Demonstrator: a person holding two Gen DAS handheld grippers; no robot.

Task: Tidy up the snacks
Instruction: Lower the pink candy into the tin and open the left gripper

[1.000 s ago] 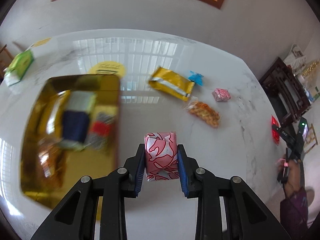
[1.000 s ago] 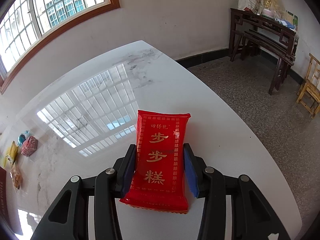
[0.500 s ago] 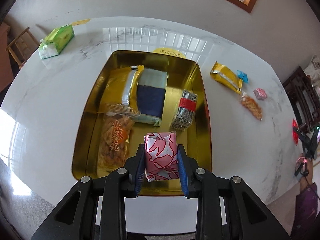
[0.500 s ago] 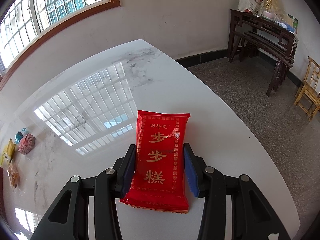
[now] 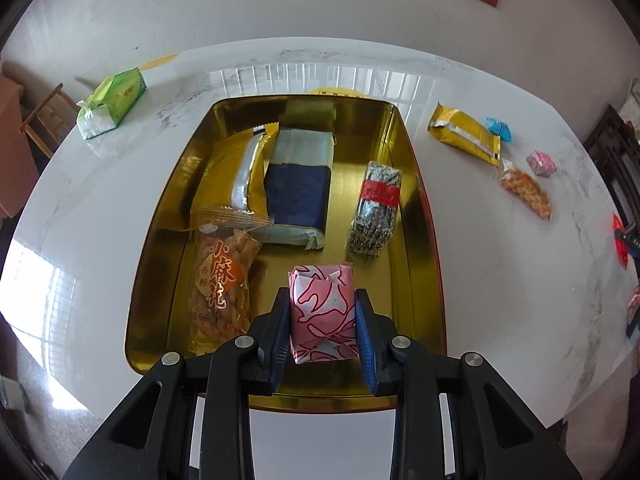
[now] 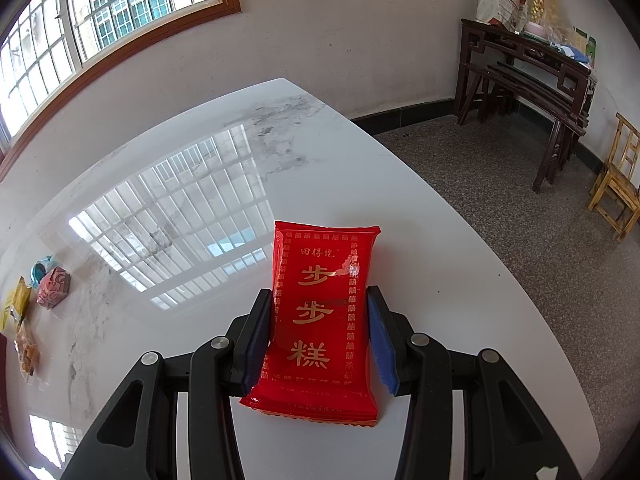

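White marble tabletop (image 5: 500,272) under the window carries the gold tray (image 5: 420,216), and the left gripper (image 5: 323,322), clamped on a pink-patterned snack packet (image 5: 322,312), has swung in a second from open table to hang above the tray's near, bare end, just short of the black-speckled packet with a red band (image 5: 376,208) and the twisted-dough bag (image 5: 224,276). Release there appears the next step. Farther out, the right gripper (image 6: 320,336) has barely moved, closed on a red cake packet (image 6: 320,312) over the table's far side, while a yellow wrapper (image 5: 464,134), blue sweet (image 5: 498,128), pink sweet (image 5: 541,162) and loose dough twist (image 5: 526,192) await collection.
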